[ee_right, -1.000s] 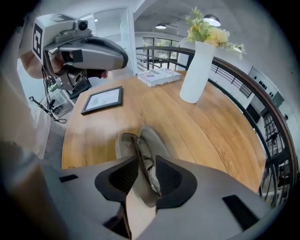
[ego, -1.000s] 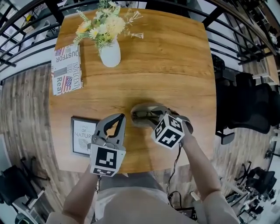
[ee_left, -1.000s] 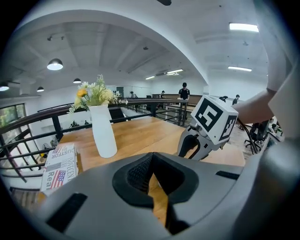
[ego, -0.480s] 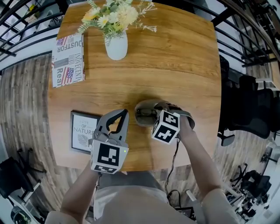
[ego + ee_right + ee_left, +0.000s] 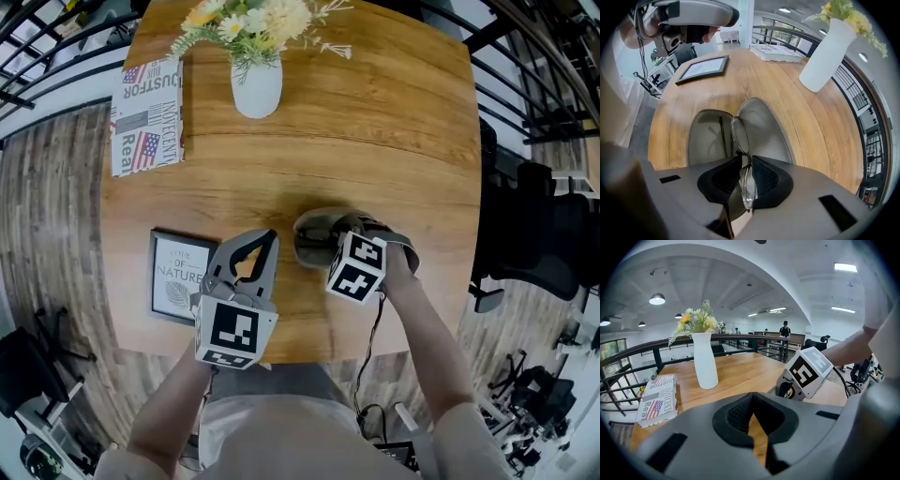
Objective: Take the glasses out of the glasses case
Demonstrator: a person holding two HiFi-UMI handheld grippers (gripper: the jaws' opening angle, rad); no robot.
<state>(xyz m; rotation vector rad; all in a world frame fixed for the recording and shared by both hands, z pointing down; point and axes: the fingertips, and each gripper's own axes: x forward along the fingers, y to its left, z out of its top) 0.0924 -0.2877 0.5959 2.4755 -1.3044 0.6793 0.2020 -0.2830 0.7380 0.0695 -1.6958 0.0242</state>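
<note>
1. The right gripper (image 5: 745, 174) has come down, pointing straight down, into the open glasses case (image 5: 765, 125); its jaws are closing with one lens of the glasses (image 5: 739, 135) between the pads, which do not seem to press on it yet
2. Judged from this, the grasp is nearly made; the glasses lie inside the case on the table (image 5: 375, 141), so lifting out remains
3. The left gripper (image 5: 268, 244) is clenched on nothing, near the case at its left
4. Only the right gripper view shows lens and pads; in the head view the gripper's own body hides them, but that view alone shows how both grippers stand about the case
</note>
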